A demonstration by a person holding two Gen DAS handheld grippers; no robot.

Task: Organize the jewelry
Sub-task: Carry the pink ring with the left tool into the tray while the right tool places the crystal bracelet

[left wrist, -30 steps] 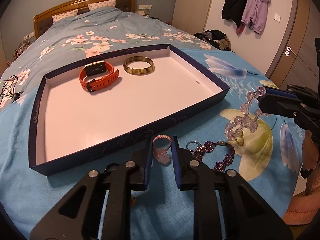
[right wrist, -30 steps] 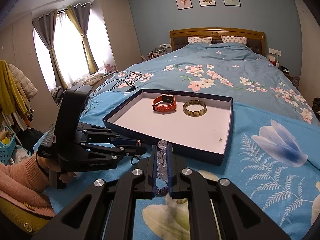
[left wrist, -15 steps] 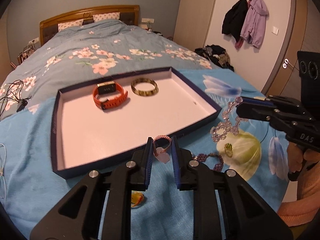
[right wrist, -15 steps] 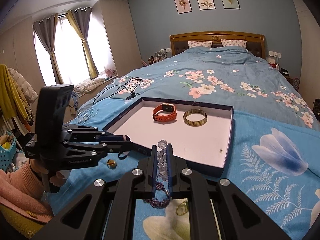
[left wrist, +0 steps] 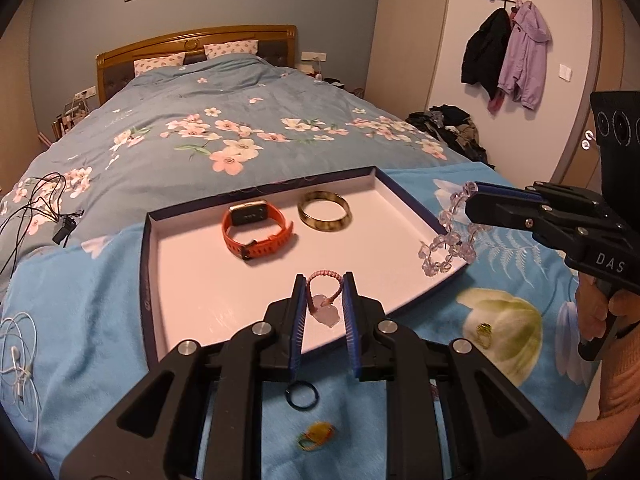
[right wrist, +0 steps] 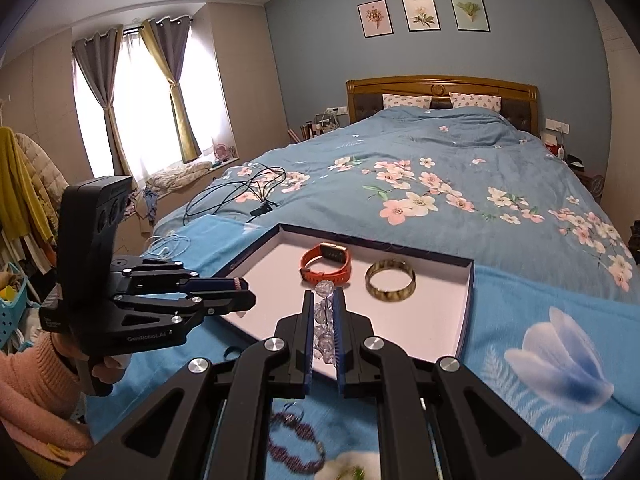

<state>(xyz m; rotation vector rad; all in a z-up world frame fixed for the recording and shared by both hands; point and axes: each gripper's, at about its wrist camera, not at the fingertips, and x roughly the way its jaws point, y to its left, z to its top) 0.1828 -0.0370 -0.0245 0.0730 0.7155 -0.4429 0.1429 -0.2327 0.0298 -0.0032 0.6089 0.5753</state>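
Note:
A shallow navy tray [left wrist: 147, 264] with a white floor lies on the bed, holding an orange watch [left wrist: 256, 231] and a mottled bangle [left wrist: 324, 217]. My left gripper [left wrist: 323, 284] is shut on a pink cord bracelet [left wrist: 325, 298] with a pale pendant, held above the tray's near edge. My right gripper [right wrist: 323, 300] is shut on a clear bead bracelet [right wrist: 324, 334]; in the left wrist view those beads [left wrist: 448, 246] dangle over the tray's right edge. The tray [right wrist: 467, 304], watch [right wrist: 326, 266] and bangle [right wrist: 391, 286] lie just beyond the right gripper.
On the blue blanket in front of the tray lie a dark ring [left wrist: 302, 395], a yellow-green piece [left wrist: 316, 434], a green ring [left wrist: 485, 334] and a purple bead bracelet [right wrist: 294, 448]. White earphones [left wrist: 18, 364] and black cables [left wrist: 40, 204] lie at left.
Both grippers rose and moved toward the tray with their bracelets. The clear beads left the blanket and now hang over the tray's right edge; the pink bracelet is over the tray's near edge.

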